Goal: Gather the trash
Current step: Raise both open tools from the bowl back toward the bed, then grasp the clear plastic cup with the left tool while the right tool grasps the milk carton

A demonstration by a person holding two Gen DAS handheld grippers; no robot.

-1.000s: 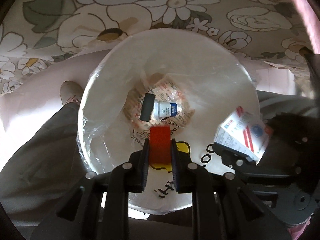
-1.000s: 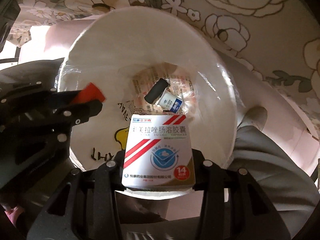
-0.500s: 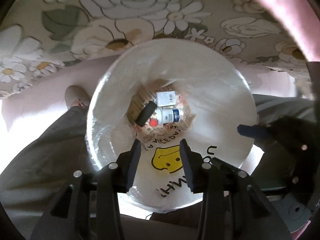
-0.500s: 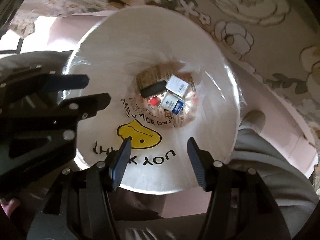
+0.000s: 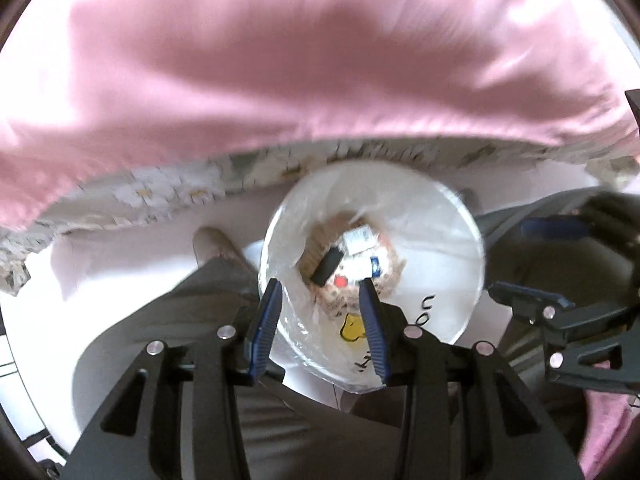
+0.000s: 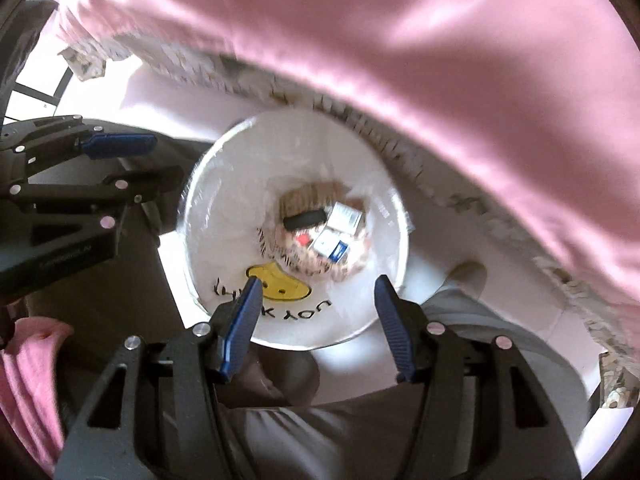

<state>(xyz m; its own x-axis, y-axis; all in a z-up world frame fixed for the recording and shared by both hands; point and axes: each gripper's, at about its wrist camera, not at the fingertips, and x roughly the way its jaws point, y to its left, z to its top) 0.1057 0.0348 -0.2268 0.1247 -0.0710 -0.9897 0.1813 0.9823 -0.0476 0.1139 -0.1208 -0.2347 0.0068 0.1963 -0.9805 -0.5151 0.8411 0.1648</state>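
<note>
Above the bin (image 5: 460, 240), both grippers (image 5: 320, 316) (image 6: 316, 312) have risen, jaws released, their red piece (image 5: 341, 281) and box (image 6: 346, 216) now inside.

The right gripper (image 6: 318, 320) is hanging empty, jaws apart, over the white bin (image 6: 224, 224) where a black tube (image 6: 304, 219) and small boxes (image 6: 345, 216) are lying.

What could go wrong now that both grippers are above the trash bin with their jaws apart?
1. The left gripper and right gripper hang close side by side, so they might bump on the next move.
2. The white bin stands right by the person's leg; a step could knock it over and spill the small box and red piece.
3. The pink cloth overhangs close to the bin and may snag a gripper.
</note>
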